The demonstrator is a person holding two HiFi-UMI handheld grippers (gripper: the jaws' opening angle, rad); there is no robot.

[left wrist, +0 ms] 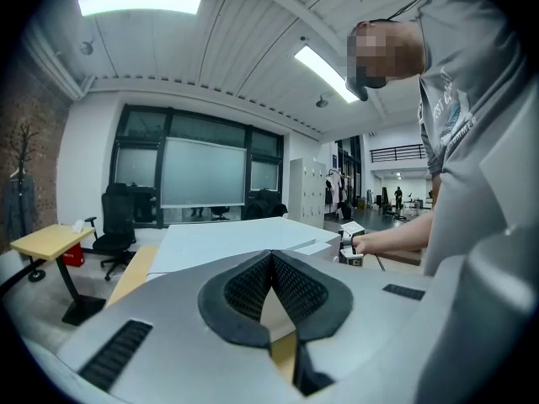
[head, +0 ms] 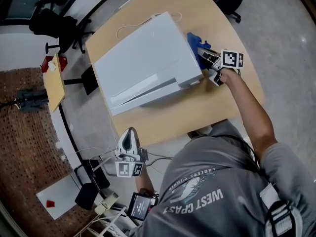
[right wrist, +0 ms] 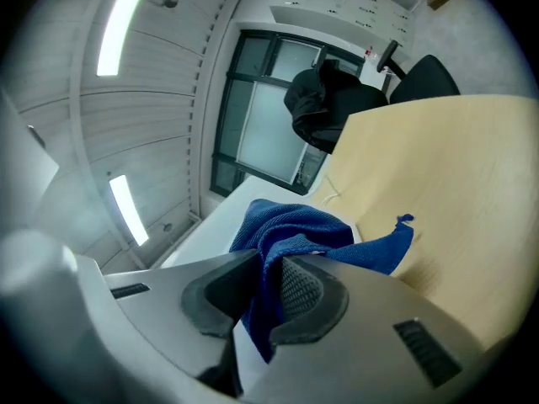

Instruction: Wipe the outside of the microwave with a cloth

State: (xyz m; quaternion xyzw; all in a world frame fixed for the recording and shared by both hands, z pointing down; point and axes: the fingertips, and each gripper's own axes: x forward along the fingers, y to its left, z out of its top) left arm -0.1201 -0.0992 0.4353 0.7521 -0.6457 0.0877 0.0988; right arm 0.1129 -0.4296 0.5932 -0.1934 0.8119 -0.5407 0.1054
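The white microwave [head: 143, 65] stands on the wooden table [head: 232, 95]; it also shows in the left gripper view as a white box [left wrist: 227, 242]. My right gripper [head: 206, 58] is shut on a blue cloth [head: 196, 46] and holds it against the microwave's right side, rolled over sideways. In the right gripper view the cloth [right wrist: 295, 234] bunches between the jaws, and the microwave's wall [right wrist: 215, 221] lies just behind it. My left gripper [head: 129, 141] hangs off the table's near edge, shut and empty, its pads [left wrist: 290, 289] touching.
A white cord [head: 129, 26] lies on the table behind the microwave. Office chairs [head: 54, 26] and a small yellow side table [head: 53, 83] stand to the left. Cables and a power strip [head: 106, 201] lie on the floor near my left gripper.
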